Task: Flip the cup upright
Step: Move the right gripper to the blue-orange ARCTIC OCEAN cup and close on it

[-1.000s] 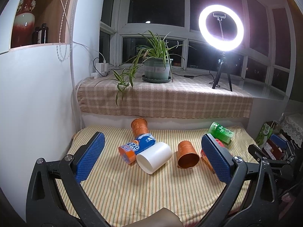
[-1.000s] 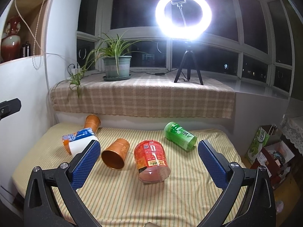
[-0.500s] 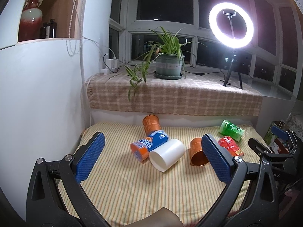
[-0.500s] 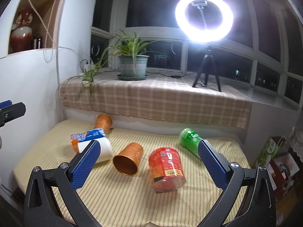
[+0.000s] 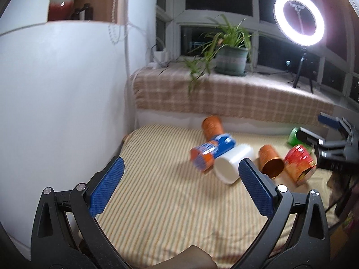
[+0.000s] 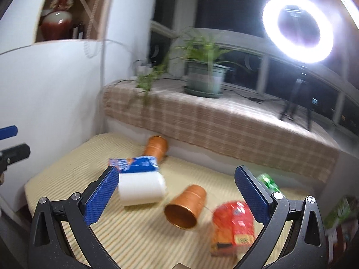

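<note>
right gripper (image 6: pixel 177 196) wide open, empty; copper cup (image 6: pixel 185 206) on its side just ahead, mouth toward camera; left gripper (image 5: pixel 179 188) open, farther.

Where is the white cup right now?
The white cup lies on its side on the striped mat, touching the blue cup, left of the copper cup.

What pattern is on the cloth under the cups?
Thin yellow and pale stripes on the cloth, clearest in the left wrist view.
</note>
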Demonstrator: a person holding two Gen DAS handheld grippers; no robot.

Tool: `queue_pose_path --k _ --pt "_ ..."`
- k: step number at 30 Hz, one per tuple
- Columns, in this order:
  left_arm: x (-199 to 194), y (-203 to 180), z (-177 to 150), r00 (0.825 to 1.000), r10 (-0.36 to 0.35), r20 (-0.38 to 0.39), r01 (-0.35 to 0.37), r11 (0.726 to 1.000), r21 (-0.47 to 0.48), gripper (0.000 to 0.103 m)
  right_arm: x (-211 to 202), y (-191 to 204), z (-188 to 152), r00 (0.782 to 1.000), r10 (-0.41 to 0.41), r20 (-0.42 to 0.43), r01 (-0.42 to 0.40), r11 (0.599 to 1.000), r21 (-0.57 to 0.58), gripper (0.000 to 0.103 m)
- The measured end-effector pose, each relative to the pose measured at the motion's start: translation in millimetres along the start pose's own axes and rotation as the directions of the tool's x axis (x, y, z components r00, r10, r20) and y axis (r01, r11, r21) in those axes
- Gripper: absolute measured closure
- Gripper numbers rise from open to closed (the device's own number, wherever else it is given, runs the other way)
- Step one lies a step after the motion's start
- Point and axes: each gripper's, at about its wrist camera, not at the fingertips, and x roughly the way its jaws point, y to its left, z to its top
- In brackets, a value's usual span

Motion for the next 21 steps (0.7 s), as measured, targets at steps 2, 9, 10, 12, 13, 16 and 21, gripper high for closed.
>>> queue_pose_path --k 2,9,10,12,13,16,21 --pt "1.5 6.7 -6.4 1.000 0.017 -0.014 -0.017 1.000 -0.005 0.000 13.6 6.1 6.4 0.999 0.038 -0.018 -0.039 0.997 -0.059 0.001" --pt "3.6 26.0 -26.2 0.997 0.052 -0.058 -0.054 0.998 -0.034 0.000 65.3 33.2 25.7 0.974 0.182 -0.133 -0.211 0.944 -0.255 0.001" --pt "4.5 27.6 -28.5 0.996 0.054 -0.065 -0.056 0.998 -0.038 0.000 74.5 38.2 27.6 0.967 0.198 -0.161 -0.237 0.930 -0.279 0.001" --pt "5.6 29.8 -32.6 0.996 0.055 -0.075 -0.058 0.997 -0.042 0.000 91.1 48.5 29.6 0.948 0.232 -0.219 -0.295 0.899 -0.323 0.003" --pt "6.0 30.3 -34.3 0.995 0.057 -0.080 -0.060 0.997 -0.043 0.000 97.8 53.7 29.6 0.936 0.246 -0.250 -0.323 0.883 -0.341 0.005" --pt "7.1 33.2 -37.3 0.994 0.053 -0.091 -0.058 0.997 -0.055 0.000 116.6 67.6 26.5 0.910 0.245 -0.335 -0.374 0.833 -0.406 0.012" --pt "9.6 36.3 -40.2 0.994 0.046 -0.100 -0.053 0.997 -0.063 0.000 153.1 80.2 24.9 0.868 0.211 -0.450 -0.430 0.773 -0.467 0.018"
